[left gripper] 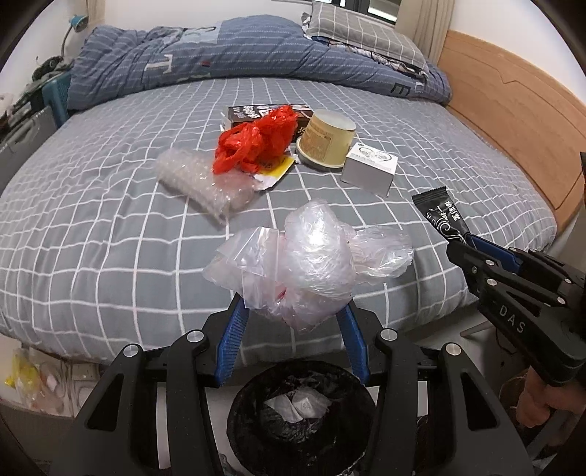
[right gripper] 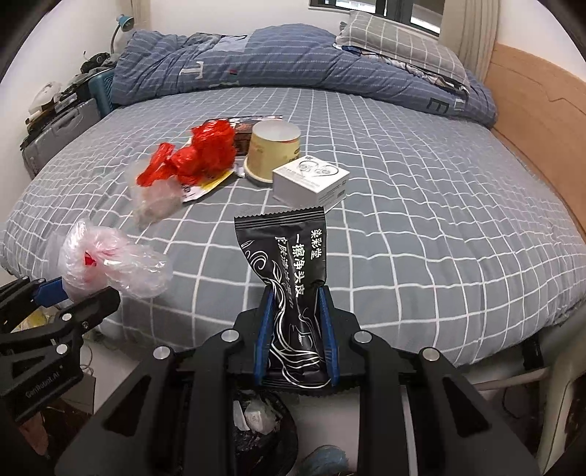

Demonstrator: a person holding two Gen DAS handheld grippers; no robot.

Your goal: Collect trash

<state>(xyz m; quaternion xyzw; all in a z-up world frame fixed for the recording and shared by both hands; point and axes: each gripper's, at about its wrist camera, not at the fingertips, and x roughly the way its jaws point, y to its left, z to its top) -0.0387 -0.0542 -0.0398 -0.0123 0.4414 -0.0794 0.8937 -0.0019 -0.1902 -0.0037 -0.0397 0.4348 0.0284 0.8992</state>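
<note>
My left gripper [left gripper: 293, 311] is shut on a wad of clear plastic bags [left gripper: 311, 256], held above a black-lined trash bin [left gripper: 300, 413]; the wad also shows in the right wrist view [right gripper: 110, 260]. My right gripper [right gripper: 296, 293] is shut on a black sachet with white script [right gripper: 289, 263], also over the bin [right gripper: 263, 421]; the sachet shows at the right of the left wrist view [left gripper: 441, 214]. On the bed lie a red plastic bag [left gripper: 256, 142], bubble wrap [left gripper: 205, 183], a yellow paper cup [left gripper: 327, 141], a white box [left gripper: 370, 168] and a dark carton [left gripper: 249, 111].
The grey checked bed [left gripper: 110, 219] fills both views, with a blue duvet [left gripper: 219, 55] and pillow [left gripper: 362, 33] at the back. A wooden headboard [left gripper: 512, 110] runs along the right. Clutter and a suitcase [right gripper: 58, 128] stand at the left.
</note>
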